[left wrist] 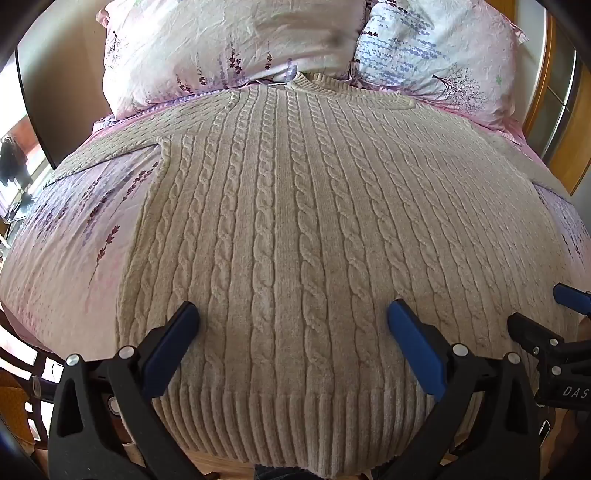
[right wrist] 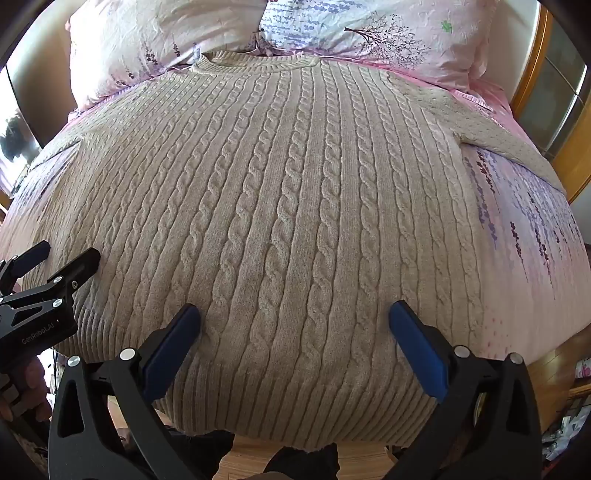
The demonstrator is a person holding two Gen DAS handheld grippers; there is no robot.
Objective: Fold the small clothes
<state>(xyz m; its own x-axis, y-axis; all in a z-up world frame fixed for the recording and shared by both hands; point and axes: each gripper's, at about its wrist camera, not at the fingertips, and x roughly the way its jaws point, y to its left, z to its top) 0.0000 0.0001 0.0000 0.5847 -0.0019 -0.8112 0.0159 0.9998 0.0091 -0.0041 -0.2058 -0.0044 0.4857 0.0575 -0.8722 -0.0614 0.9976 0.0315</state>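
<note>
A beige cable-knit sweater [left wrist: 295,221] [right wrist: 288,206] lies flat on the bed, collar toward the pillows, ribbed hem at the near edge. Its sleeves spread out to both sides. My left gripper [left wrist: 293,314] hovers open over the lower part of the sweater, left of centre, with nothing between its blue pads. My right gripper [right wrist: 295,314] is open too, over the lower right part, also holding nothing. In the left wrist view the right gripper [left wrist: 554,314] shows at the right edge; in the right wrist view the left gripper [right wrist: 55,266] shows at the left edge.
The bed has a pink floral sheet [left wrist: 74,240] [right wrist: 524,258] and two floral pillows [left wrist: 229,48] [right wrist: 369,33] at the head. Wooden floor [right wrist: 251,458] lies below the near bed edge. A wooden door frame [right wrist: 535,59] stands at the right.
</note>
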